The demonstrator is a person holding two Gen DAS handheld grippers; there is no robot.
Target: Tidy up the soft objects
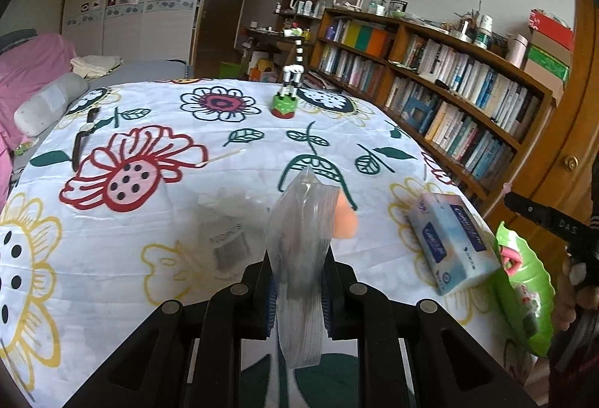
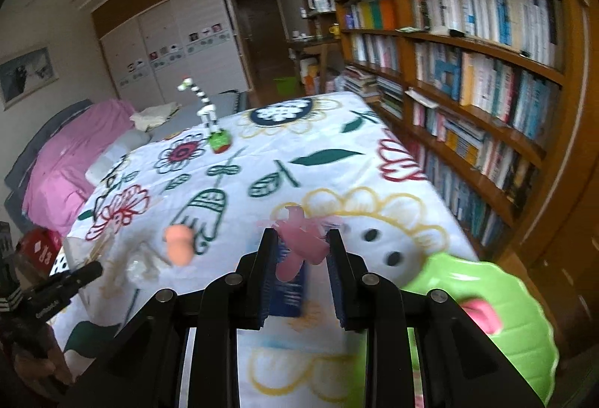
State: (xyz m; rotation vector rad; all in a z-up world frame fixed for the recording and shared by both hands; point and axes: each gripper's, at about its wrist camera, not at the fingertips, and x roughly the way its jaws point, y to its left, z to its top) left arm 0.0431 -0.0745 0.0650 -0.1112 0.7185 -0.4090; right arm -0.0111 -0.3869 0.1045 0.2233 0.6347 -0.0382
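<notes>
meanwhile left claw (image 1: 299, 280) pinches a crinkly clear bag (image 1: 299, 258); right claw (image 2: 301, 277) grips a rubbery pink toy (image 2: 299, 243) (blurred).

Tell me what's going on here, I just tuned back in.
A person is working over a flower-print tablecloth with a gripper in each hand. The left gripper has its jaws shut on a clear plastic bag. The right gripper grips a soft pink toy, held above the table near a green plate. A peach sponge, a tissue pack and a striped giraffe toy are also on the table.
</notes>
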